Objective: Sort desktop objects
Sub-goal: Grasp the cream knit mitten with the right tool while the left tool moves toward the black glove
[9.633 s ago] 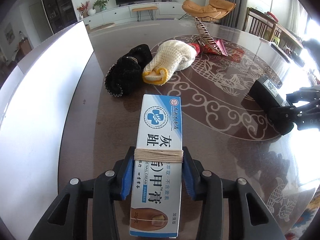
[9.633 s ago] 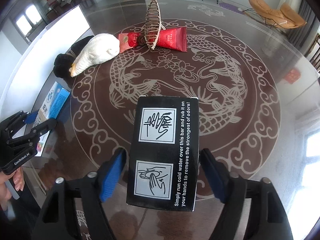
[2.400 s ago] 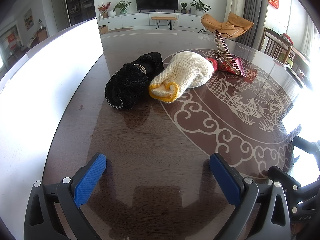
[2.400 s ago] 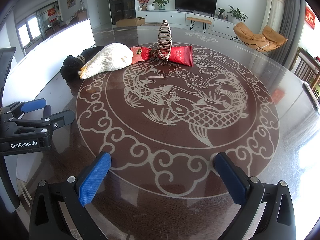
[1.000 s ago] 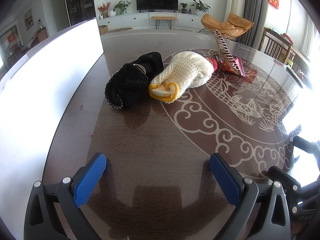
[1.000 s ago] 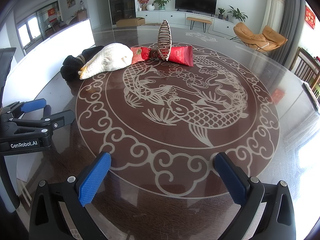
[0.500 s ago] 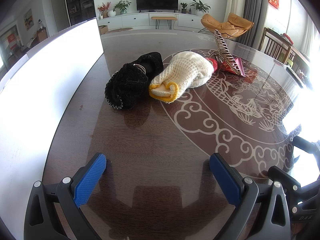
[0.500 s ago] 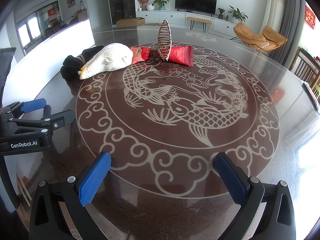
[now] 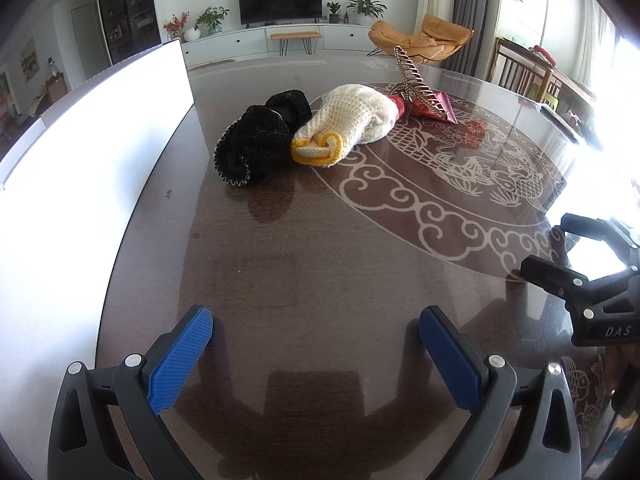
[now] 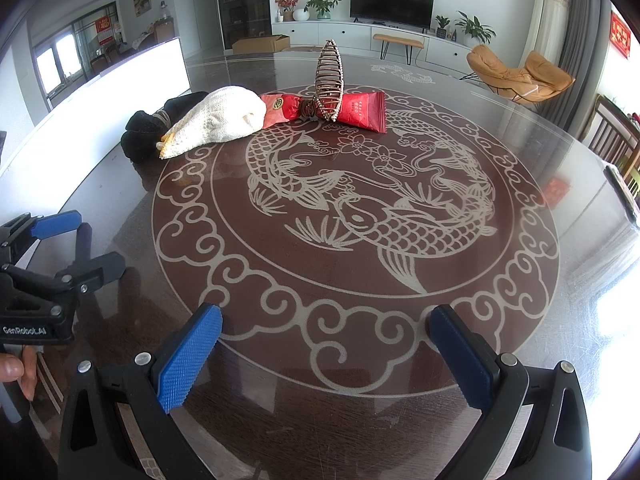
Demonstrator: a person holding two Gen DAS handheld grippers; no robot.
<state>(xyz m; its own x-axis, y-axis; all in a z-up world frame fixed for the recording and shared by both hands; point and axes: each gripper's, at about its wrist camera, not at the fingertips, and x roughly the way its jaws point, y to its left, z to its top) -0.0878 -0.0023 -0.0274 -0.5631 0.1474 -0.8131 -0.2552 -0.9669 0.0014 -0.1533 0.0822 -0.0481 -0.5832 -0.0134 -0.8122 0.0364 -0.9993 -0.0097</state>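
A black knitted piece lies on the dark table, touching a cream glove with a yellow cuff. Behind the glove lie a red packet and an upright brown hair claw. The same row shows in the right wrist view, with the glove beside the black piece. My left gripper is open and empty, well short of the black piece. My right gripper is open and empty over the table's fish pattern, far from the packet.
A white panel runs along the table's left edge. Each gripper shows in the other's view: the right one at right, the left one at left. Chairs stand beyond the right rim.
Since 9.6 s ago, both grippers have opened and the cream box and black box are out of view. Over the last 2.4 s nothing has moved.
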